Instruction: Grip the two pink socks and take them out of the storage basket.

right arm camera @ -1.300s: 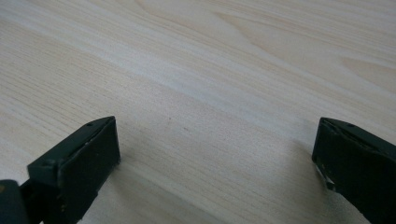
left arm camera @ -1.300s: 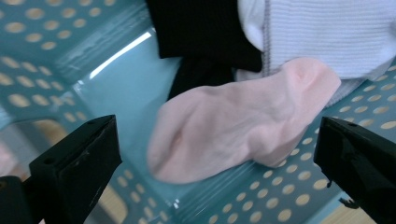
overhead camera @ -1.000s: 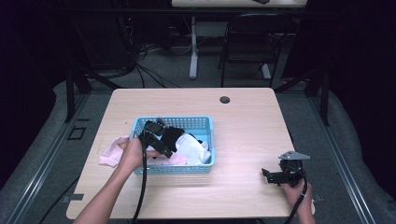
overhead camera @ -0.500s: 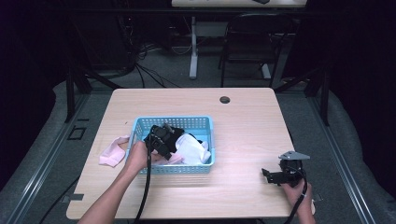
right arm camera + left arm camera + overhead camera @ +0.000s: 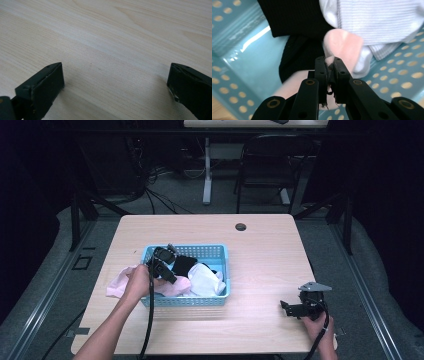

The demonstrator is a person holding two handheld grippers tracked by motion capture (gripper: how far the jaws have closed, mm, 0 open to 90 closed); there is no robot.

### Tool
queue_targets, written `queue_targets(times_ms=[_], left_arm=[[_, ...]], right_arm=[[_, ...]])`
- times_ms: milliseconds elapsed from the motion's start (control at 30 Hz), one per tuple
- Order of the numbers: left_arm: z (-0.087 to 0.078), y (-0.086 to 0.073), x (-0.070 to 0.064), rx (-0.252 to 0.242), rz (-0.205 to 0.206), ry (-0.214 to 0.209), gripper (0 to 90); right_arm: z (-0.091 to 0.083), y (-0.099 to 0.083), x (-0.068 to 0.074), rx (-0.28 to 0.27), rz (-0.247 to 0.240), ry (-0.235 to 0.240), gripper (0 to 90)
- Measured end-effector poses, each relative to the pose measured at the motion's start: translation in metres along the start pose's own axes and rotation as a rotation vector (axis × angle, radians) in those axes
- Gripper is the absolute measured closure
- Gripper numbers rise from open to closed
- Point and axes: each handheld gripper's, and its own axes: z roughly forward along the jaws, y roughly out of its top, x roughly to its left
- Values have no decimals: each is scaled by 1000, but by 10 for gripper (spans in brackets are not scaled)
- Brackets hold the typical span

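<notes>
Overhead, the left gripper (image 5: 167,265) dips into the blue basket (image 5: 220,292) near the table's (image 5: 260,245) front left edge; the right gripper (image 5: 295,309) rests by the front right corner. Up close, the left gripper (image 5: 329,65) pinches a pink sock (image 5: 343,47) beside black cloth (image 5: 294,25) and white cloth (image 5: 377,20). The right gripper (image 5: 115,82) gapes wide, holding nothing, over bare wood.

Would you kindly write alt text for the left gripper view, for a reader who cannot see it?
The left gripper has its black jaws shut on a fold of pink cloth inside a blue perforated basket. A black garment and a white ribbed garment lie just beyond the jaws.
</notes>
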Motion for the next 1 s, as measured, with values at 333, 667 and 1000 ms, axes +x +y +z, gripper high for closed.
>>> queue_targets(times_ms=[333, 667, 1000], left_arm=[[-29, 8, 3, -29, 30, 11, 838], [-50, 16, 2, -34, 44, 10, 839], [-75, 25, 0, -47, 60, 37, 839]], right_arm=[[0, 0, 0, -2, 0, 1, 5], [0, 0, 0, -3, -1, 0, 5], [0, 0, 0, -3, -1, 1, 6]])
